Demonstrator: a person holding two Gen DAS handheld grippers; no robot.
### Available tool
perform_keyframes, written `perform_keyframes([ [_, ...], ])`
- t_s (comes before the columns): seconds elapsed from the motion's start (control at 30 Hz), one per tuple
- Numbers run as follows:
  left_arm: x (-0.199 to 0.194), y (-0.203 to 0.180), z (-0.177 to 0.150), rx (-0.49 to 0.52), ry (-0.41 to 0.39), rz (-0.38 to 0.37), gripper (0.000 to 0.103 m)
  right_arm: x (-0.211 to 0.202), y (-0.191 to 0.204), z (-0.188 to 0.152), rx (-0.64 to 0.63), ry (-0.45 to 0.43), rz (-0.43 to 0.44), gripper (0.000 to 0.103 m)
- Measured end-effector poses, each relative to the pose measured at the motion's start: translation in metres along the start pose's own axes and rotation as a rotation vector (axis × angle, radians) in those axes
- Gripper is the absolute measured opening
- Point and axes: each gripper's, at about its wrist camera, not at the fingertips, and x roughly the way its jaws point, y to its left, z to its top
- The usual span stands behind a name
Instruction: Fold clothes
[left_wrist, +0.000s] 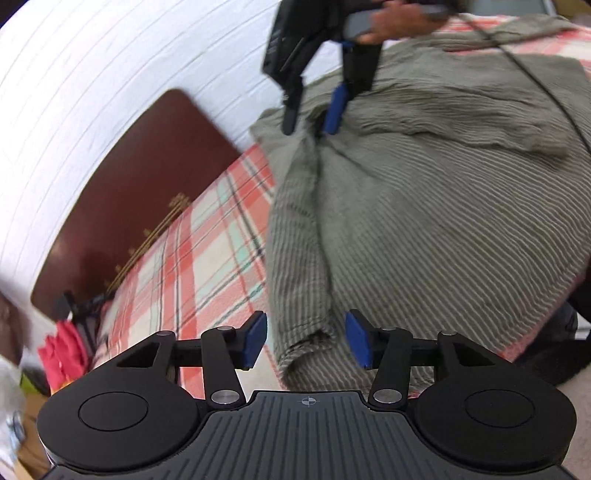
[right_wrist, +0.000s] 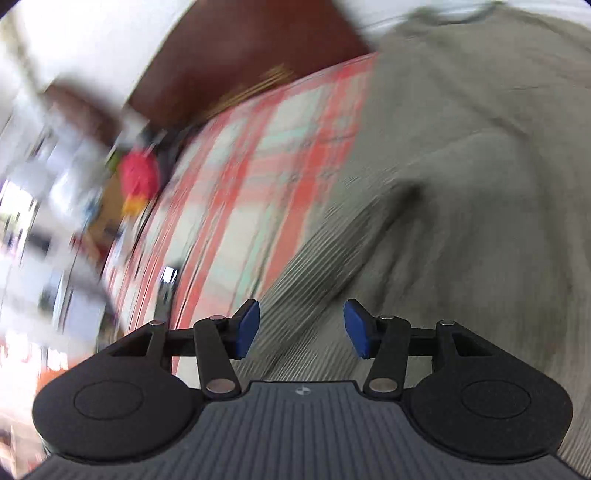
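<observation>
A grey-green striped garment (left_wrist: 424, 206) lies rumpled on a red plaid bedsheet (left_wrist: 199, 251). My left gripper (left_wrist: 306, 339) is open at the garment's near edge. A rolled fold of cloth (left_wrist: 314, 332) lies between its blue pads (left_wrist: 255, 339) without touching them. At the far edge a hand (left_wrist: 384, 22) holds my right gripper (left_wrist: 314, 118), whose fingers stand apart over a ridge of the cloth. In the blurred right wrist view the right gripper (right_wrist: 303, 328) is open above the garment (right_wrist: 461, 184), with nothing pressed between the pads.
A dark brown headboard (left_wrist: 147, 177) stands against the white wall beyond the sheet. Red items (left_wrist: 62, 347) and clutter sit off the bed's left side. A black cable (left_wrist: 535, 74) trails across the garment at the right.
</observation>
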Motion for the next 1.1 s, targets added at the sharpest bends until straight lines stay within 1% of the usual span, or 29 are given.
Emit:
perform_keyframes([
  [0.03,0.004,0.0,0.001,0.001,0.003,-0.002,0.056,0.002,-0.006,0.005,0.03,-0.017,-0.015,0.057],
  [0.1,0.014,0.001,0.001,0.0,0.02,-0.006,0.039,0.008,-0.013,0.013,0.048,-0.039,-0.048,0.057],
  [0.13,0.019,0.002,0.0,-0.004,0.033,-0.008,0.033,0.013,-0.016,0.016,0.051,-0.044,-0.061,0.057],
  [0.17,0.023,0.003,0.0,-0.004,0.043,-0.008,0.021,0.018,-0.018,0.018,0.056,-0.047,-0.073,0.056],
  [0.23,0.026,0.005,-0.001,0.007,0.053,-0.008,0.013,0.028,-0.02,0.022,0.053,-0.054,-0.089,0.056],
  [0.27,0.026,0.006,-0.001,0.017,0.052,-0.01,0.004,0.033,-0.021,0.024,0.051,-0.058,-0.097,0.055],
  [0.3,0.025,0.006,-0.001,0.025,0.052,-0.01,0.003,0.038,-0.021,0.026,0.046,-0.066,-0.107,0.055],
  [0.37,0.021,0.012,0.0,0.015,0.046,-0.032,0.0,0.042,-0.018,0.029,0.0,-0.116,-0.144,0.038],
  [0.4,0.017,0.017,0.002,-0.008,0.04,-0.052,0.0,0.041,-0.016,0.03,-0.025,-0.119,-0.16,0.007],
  [0.43,0.013,0.027,0.004,-0.06,0.033,-0.08,0.0,0.04,-0.015,0.031,-0.045,-0.123,-0.17,0.003],
  [0.47,0.007,0.035,0.007,-0.111,0.019,-0.112,0.0,0.034,-0.013,0.032,-0.051,-0.13,-0.148,0.003],
  [0.53,-0.006,0.05,0.015,-0.208,-0.037,-0.195,0.0,0.016,-0.007,0.035,-0.079,-0.152,-0.114,0.003],
  [0.63,-0.025,0.069,0.028,-0.339,-0.117,-0.318,0.0,-0.016,-0.003,0.042,-0.129,-0.21,-0.111,0.003],
  [0.7,-0.027,0.063,0.04,-0.339,-0.149,-0.389,0.0,-0.028,-0.007,0.045,-0.134,-0.222,-0.122,0.003],
  [0.73,-0.025,0.055,0.045,-0.325,-0.152,-0.415,0.0,-0.032,-0.01,0.046,-0.137,-0.22,-0.129,0.003],
  [0.87,0.004,0.013,0.06,-0.272,-0.087,-0.5,0.001,-0.018,-0.025,0.04,-0.125,-0.167,-0.192,0.003],
  [0.9,0.012,0.003,0.062,-0.276,-0.072,-0.525,0.001,-0.012,-0.031,0.038,-0.115,-0.154,-0.202,0.003],
  [0.97,0.025,-0.014,0.066,-0.295,-0.058,-0.545,0.002,-0.003,-0.046,0.034,-0.099,-0.143,-0.226,0.003],
  [1.0,0.03,-0.02,0.068,-0.304,-0.055,-0.542,0.005,0.003,-0.052,0.034,-0.087,-0.134,-0.232,0.003],
  [1.03,0.036,-0.025,0.069,-0.321,-0.049,-0.538,0.011,0.009,-0.058,0.033,-0.076,-0.124,-0.237,0.003],
  [1.07,0.041,-0.027,0.07,-0.338,-0.046,-0.536,0.027,0.013,-0.063,0.032,-0.067,-0.117,-0.239,0.003],
  [1.1,0.042,-0.025,0.069,-0.357,-0.047,-0.539,0.028,0.01,-0.063,0.031,-0.069,-0.125,-0.229,0.003],
])
